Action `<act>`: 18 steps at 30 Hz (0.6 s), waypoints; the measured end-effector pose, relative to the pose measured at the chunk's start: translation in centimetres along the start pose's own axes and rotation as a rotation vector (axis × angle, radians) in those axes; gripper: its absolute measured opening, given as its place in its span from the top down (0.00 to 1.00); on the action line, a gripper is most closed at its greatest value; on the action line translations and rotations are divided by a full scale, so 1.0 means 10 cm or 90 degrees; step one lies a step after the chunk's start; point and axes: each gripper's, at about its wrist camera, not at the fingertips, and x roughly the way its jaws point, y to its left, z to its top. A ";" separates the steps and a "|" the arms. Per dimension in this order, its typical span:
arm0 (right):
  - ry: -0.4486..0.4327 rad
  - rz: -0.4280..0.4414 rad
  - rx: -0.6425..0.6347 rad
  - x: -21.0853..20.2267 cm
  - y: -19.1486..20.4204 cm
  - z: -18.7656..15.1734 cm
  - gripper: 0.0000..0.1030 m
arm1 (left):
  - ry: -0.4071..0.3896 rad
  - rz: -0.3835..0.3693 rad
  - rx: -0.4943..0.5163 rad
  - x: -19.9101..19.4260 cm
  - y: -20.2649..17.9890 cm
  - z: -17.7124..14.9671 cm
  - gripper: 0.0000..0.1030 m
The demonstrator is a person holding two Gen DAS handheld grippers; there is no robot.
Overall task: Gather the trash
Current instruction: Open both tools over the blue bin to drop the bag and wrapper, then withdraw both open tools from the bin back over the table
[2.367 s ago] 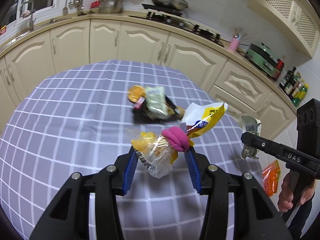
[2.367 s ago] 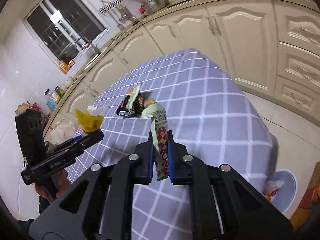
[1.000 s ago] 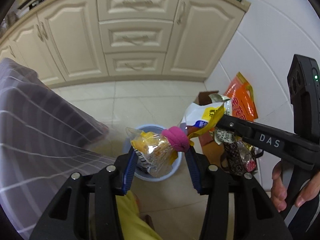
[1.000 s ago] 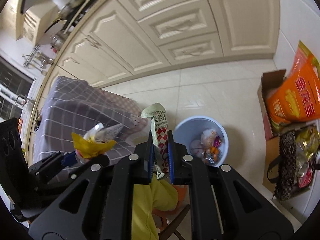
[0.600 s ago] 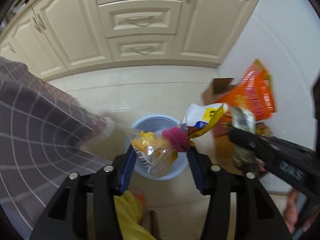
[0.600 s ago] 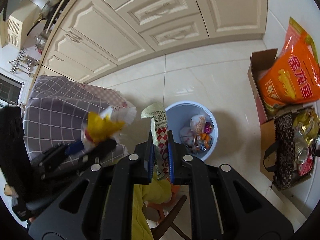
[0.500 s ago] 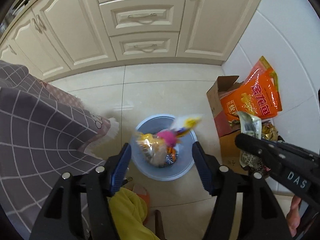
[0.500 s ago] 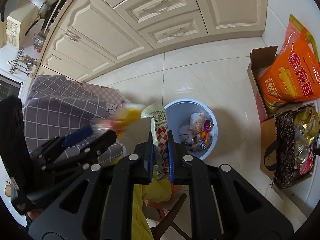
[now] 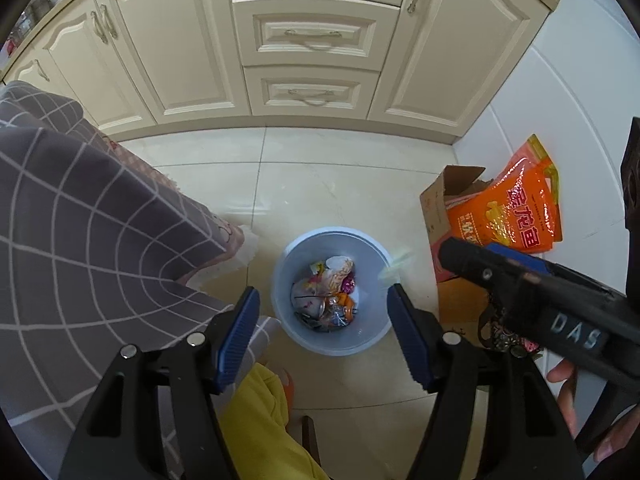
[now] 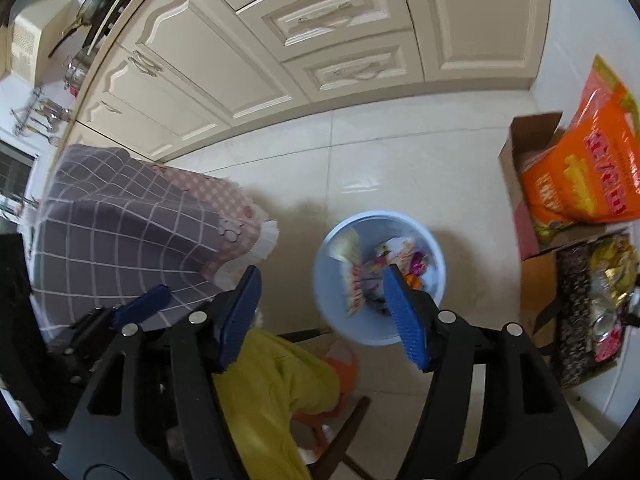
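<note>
A pale blue bin (image 9: 340, 340) stands on the tiled floor with several wrappers (image 9: 328, 296) inside. My left gripper (image 9: 322, 300) hangs over it, open, with nothing between its blue pads. A pale blurred wrapper (image 9: 396, 264) is in the air at the bin's right rim. In the right wrist view the bin (image 10: 436, 248) lies below my right gripper (image 10: 320, 280), whose jaws are opening. The green and red wrapper (image 10: 350, 272) is falling, blurred, into the bin and is clear of the pads. Each gripper shows in the other's view: the right gripper (image 9: 472, 256), the left gripper (image 10: 152, 300).
The table's grey checked cloth (image 9: 80, 220) hangs at the left, close to the bin. A cardboard box (image 9: 440, 208) with an orange bag (image 9: 516, 216) stands at the right against the white wall. Cream cabinets (image 9: 312, 40) lie beyond. The person's yellow clothing (image 9: 260, 420) is below the grippers.
The snack bags left my left gripper and dropped into the bin. My right gripper went from shut on the green and red wrapper to open, and the wrapper is falling. Both grippers sank toward the bin.
</note>
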 end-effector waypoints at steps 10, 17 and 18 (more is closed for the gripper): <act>0.004 -0.001 0.000 -0.06 0.02 -0.14 0.38 | -0.003 -0.004 0.013 -0.08 -0.03 -0.10 0.37; -0.014 -0.007 0.003 -0.19 0.06 -0.25 0.38 | -0.007 -0.017 0.021 -0.18 -0.06 -0.18 0.37; -0.018 -0.006 0.003 -0.22 0.06 -0.26 0.38 | -0.009 -0.020 0.024 -0.21 -0.07 -0.21 0.37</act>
